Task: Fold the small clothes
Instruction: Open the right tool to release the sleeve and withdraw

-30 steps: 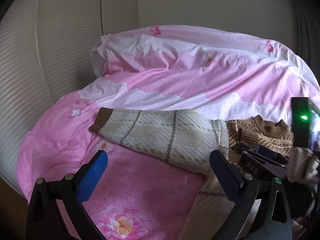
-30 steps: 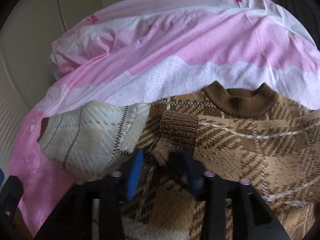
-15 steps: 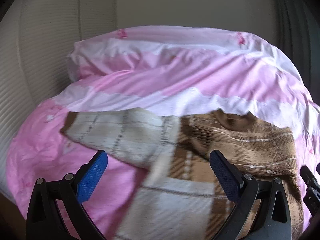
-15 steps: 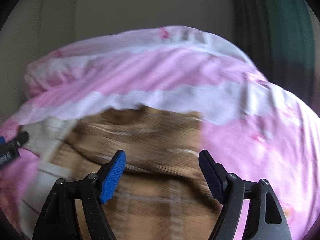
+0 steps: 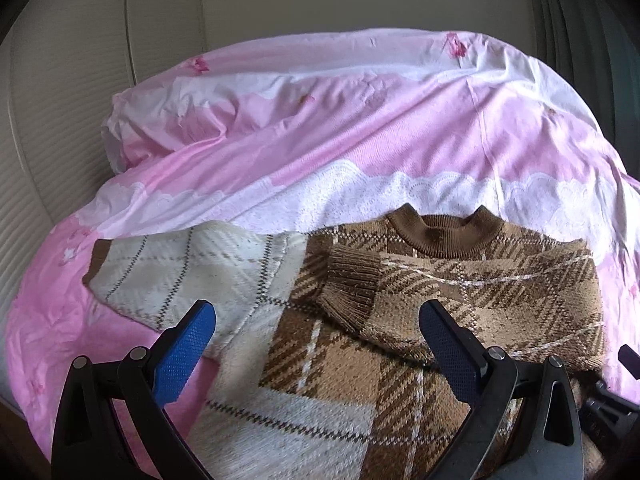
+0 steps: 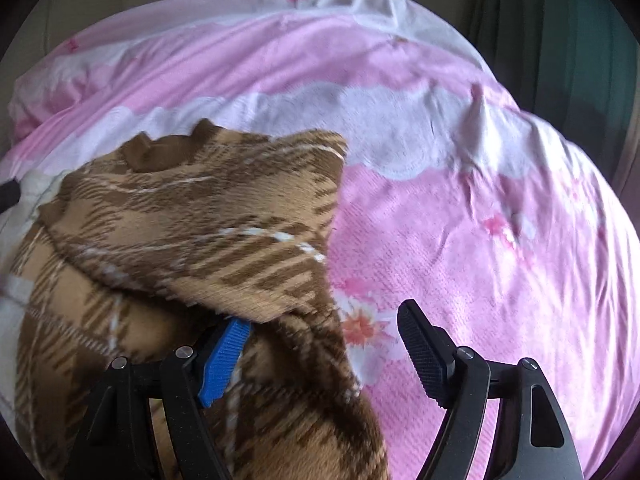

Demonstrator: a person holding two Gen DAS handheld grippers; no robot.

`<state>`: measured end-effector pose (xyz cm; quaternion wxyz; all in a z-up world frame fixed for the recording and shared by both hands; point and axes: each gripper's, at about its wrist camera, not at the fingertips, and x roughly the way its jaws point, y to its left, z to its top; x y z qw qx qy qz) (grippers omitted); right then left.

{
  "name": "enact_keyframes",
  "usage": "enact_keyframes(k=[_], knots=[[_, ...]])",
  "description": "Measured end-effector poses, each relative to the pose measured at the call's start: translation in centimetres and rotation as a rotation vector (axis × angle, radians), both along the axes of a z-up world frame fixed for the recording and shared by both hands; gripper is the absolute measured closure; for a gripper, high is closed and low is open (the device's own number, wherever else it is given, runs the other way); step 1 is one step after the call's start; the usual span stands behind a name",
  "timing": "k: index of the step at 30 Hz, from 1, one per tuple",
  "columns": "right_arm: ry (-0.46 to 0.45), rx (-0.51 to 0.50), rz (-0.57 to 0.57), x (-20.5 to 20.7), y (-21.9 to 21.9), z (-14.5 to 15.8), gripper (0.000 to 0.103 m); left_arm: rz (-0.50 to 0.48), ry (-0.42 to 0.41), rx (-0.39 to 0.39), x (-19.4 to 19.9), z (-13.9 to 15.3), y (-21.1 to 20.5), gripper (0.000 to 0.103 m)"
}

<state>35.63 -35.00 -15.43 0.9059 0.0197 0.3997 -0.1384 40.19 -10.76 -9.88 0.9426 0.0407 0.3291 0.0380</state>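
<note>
A small brown, tan and cream plaid sweater (image 5: 360,360) lies face up on a pink bed cover (image 5: 360,120). Its right sleeve is folded across the chest, its ribbed cuff (image 5: 352,284) near the middle. Its cream left sleeve (image 5: 180,268) stretches out to the left. My left gripper (image 5: 316,344) is open and empty, above the sweater's lower body. My right gripper (image 6: 324,344) is open at the sweater's right edge (image 6: 200,240). The folded sleeve's edge hangs over its left fingertip (image 6: 228,348), and its right finger is over the bare cover (image 6: 480,160).
The pink and white flowered cover bunches into a ridge at the back (image 5: 168,120). A ribbed cream wall (image 5: 60,80) lies behind and to the left. A dark green curtain (image 6: 560,20) hangs at the right. Part of the right gripper (image 5: 612,400) shows at the left wrist view's right edge.
My right gripper let go of the sleeve cuff, opened, and swung right to the sweater's right edge. My left gripper moved right from over the cream sleeve to over the sweater's body.
</note>
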Motion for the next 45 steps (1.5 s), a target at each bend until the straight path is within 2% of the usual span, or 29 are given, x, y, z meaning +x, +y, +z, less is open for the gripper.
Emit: enact_keyframes(k=[1,2,3,5,7,13,16,18,22,25,28,30,32,36,41,45], knots=[[-0.008,0.023,-0.005,0.0,-0.4,-0.1,0.028,0.001,0.005,0.001,0.2,-0.3,-0.1,0.000],[-0.020,0.046,-0.007,-0.1,-0.7,0.0,0.037,0.006,0.005,0.004,0.5,-0.5,-0.1,0.000],[-0.030,0.066,-0.002,-0.3,-0.9,0.0,0.054,0.014,0.006,0.009,0.8,-0.9,0.0,0.000],[-0.047,0.113,0.018,-0.6,-1.1,0.0,0.075,0.022,0.025,0.010,1.5,-1.5,0.2,0.000],[-0.067,0.137,0.016,-1.1,-1.2,0.1,0.077,0.030,0.049,0.007,2.2,-2.2,0.4,0.000],[-0.014,0.165,0.005,-0.9,-1.8,-1.4,0.077,0.042,0.109,0.062,3.2,-4.3,0.0,0.000],[-0.008,0.208,-0.011,-1.0,-2.7,-1.8,0.077,0.064,0.099,0.060,3.3,-4.5,0.4,0.000],[-0.009,0.226,-0.020,-1.2,-3.2,-2.0,0.071,0.068,0.104,0.052,3.5,-4.7,0.6,0.000],[-0.014,0.225,-0.010,-1.5,-3.2,-2.0,0.070,0.066,0.111,0.058,3.4,-5.0,0.6,0.000],[-0.026,0.215,0.000,-2.2,-2.9,-1.2,0.070,0.047,0.101,0.033,2.9,-4.1,0.8,0.000],[-0.044,0.164,-0.005,-3.3,-2.5,0.2,0.064,0.019,0.067,0.029,1.6,-2.5,1.1,0.000],[-0.072,0.135,-0.011,-4.5,-2.2,1.4,0.053,-0.004,0.050,0.029,0.6,-1.4,1.4,0.000],[-0.117,0.129,-0.015,-6.0,-2.0,2.8,0.047,-0.030,0.033,0.027,-0.7,-0.4,2.1,0.000],[-0.169,0.151,0.013,-7.6,-0.8,5.0,0.047,-0.027,-0.005,0.045,-3.0,1.2,4.8,0.000],[-0.238,0.122,0.086,-8.0,3.8,7.0,0.047,0.023,-0.022,0.030,-4.1,1.8,9.8,0.000],[-0.271,0.208,0.091,-6.8,7.9,7.4,0.047,0.073,-0.044,0.012,-4.4,1.6,14.5,0.002]])
